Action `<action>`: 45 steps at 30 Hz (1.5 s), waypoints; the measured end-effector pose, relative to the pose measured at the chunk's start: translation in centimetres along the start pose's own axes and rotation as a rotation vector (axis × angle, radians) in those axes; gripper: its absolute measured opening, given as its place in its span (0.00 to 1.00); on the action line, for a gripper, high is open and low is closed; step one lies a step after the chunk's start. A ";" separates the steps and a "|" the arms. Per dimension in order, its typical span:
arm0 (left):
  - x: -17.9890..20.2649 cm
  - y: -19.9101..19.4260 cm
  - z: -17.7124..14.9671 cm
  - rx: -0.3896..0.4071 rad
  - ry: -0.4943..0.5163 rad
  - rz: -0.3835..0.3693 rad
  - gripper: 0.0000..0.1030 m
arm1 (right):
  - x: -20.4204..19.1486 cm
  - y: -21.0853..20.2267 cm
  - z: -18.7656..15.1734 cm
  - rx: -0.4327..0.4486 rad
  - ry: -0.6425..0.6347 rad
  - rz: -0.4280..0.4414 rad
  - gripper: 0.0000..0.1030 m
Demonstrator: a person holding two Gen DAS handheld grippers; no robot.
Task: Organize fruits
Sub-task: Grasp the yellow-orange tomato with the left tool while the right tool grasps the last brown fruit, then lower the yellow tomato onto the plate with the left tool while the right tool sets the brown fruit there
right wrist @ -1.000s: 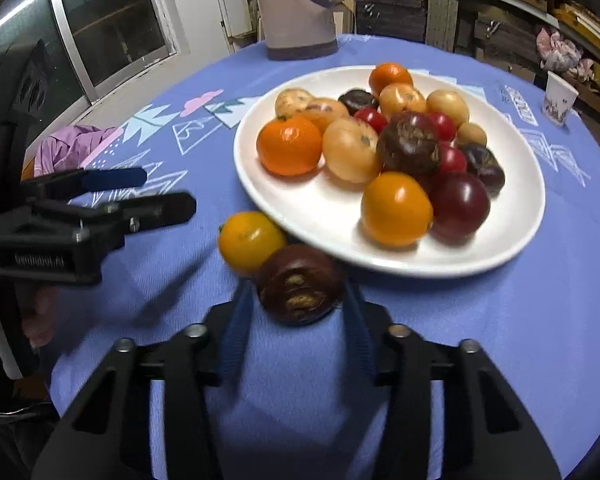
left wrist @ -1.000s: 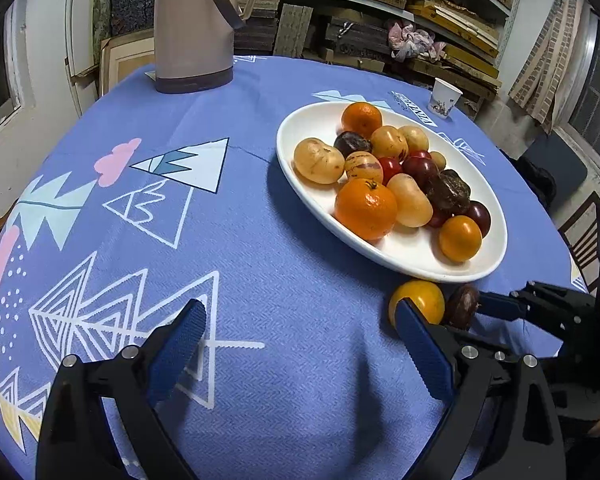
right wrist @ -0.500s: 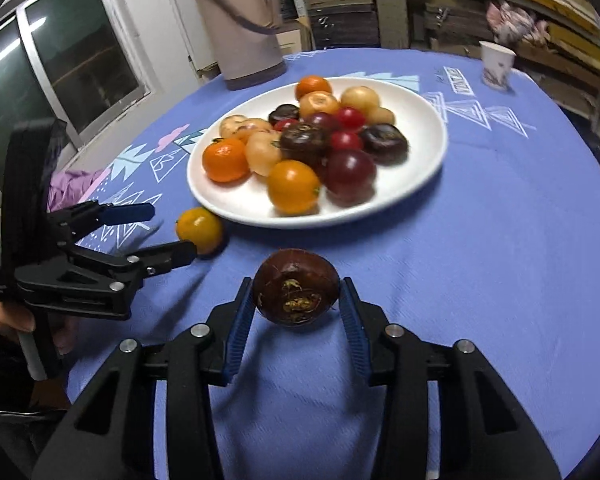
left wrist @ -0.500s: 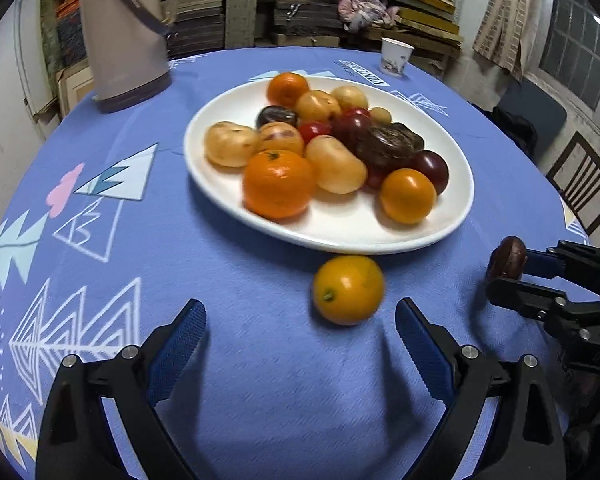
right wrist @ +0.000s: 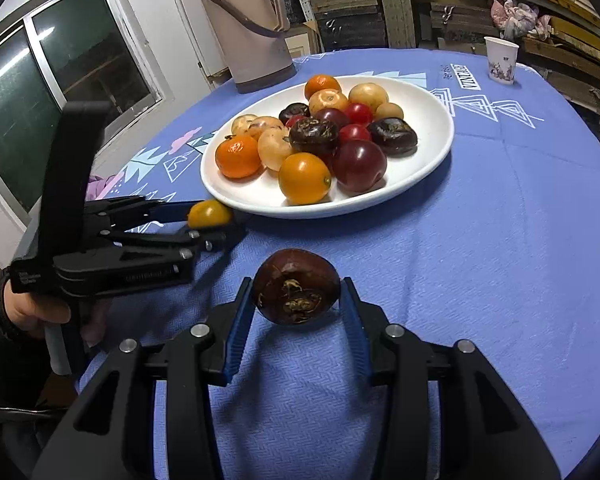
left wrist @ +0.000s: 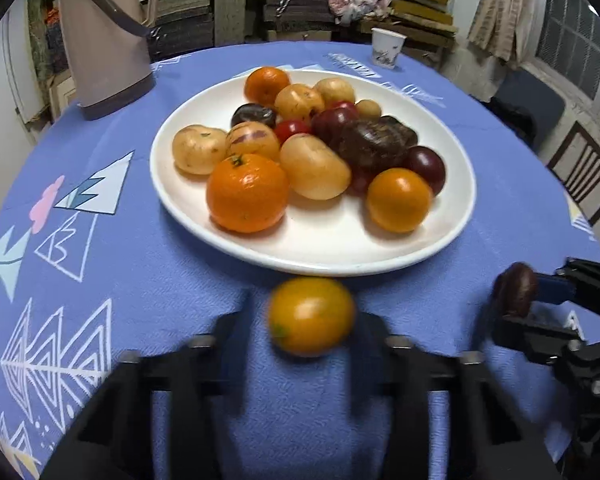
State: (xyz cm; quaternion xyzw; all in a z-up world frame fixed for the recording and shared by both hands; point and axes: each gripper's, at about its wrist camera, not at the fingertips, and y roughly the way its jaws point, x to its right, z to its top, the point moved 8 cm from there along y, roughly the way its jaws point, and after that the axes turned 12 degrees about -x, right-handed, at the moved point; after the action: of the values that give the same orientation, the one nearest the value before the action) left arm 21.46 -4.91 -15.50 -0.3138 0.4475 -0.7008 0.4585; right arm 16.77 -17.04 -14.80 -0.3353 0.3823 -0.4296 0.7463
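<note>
A white plate (left wrist: 452,216) (right wrist: 436,148) holds several oranges, plums, dark fruits and pale yellow fruits. My left gripper (left wrist: 310,322) is closed around a small yellow-orange fruit (left wrist: 311,315) (right wrist: 209,213) just in front of the plate; its fingers are motion-blurred. My right gripper (right wrist: 296,300) is shut on a dark brown fruit (right wrist: 296,286) (left wrist: 515,289) and holds it above the blue tablecloth, to the right of the left gripper (right wrist: 216,224).
A beige thermos jug (left wrist: 100,40) (right wrist: 248,24) stands at the table's far left. A paper cup (left wrist: 386,46) (right wrist: 500,58) stands at the far right. Shelves of stacked boards lie behind; a chair (left wrist: 584,180) is at the right.
My left gripper has moved forward and closed on the yellow-orange fruit by the plate. My right gripper has lifted the dark brown fruit and drawn back from the plate.
</note>
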 end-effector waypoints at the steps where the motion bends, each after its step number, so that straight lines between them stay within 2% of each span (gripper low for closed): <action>1: -0.1 0.0 -0.1 -0.004 -0.001 0.003 0.37 | -0.1 0.0 0.0 -0.001 -0.001 0.000 0.41; 3: 0.0 -0.2 -0.3 -0.024 -0.010 -0.009 0.37 | -0.3 0.0 0.0 0.000 -0.006 0.001 0.41; 5: 0.1 -0.7 -0.4 -0.025 -0.029 -0.051 0.36 | -0.6 -0.1 0.2 0.002 -0.012 0.000 0.41; 12: -0.9 -2.6 -0.3 -0.003 -0.056 -0.045 0.37 | -1.3 -1.0 1.4 0.021 -0.037 -0.015 0.41; 16: -1.1 -3.9 1.4 0.031 -0.052 -0.052 0.37 | -1.6 -2.2 3.5 0.055 -0.050 -0.021 0.41; 19: -1.3 -4.6 3.4 0.060 -0.040 -0.013 0.37 | -1.9 -3.6 6.0 0.101 -0.074 -0.033 0.41; 24: -1.6 -5.6 5.7 0.094 -0.039 0.003 0.37 | -1.8 -4.4 9.0 0.129 -0.089 -0.044 0.41; 29: -1.9 -5.2 6.8 0.096 -0.048 0.018 0.37 | -0.5 -3.5 10.7 0.124 -0.064 -0.079 0.41; 45: -3.4 -1.7 11.5 0.054 -0.115 0.034 0.37 | 3.6 1.1 15.4 0.074 0.054 -0.102 0.41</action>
State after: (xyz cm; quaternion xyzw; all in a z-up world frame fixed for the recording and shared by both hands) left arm 31.93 -5.42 -9.38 -0.3335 0.4066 -0.6855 0.5035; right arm 31.66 -17.19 -9.25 -0.3147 0.3685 -0.4896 0.7249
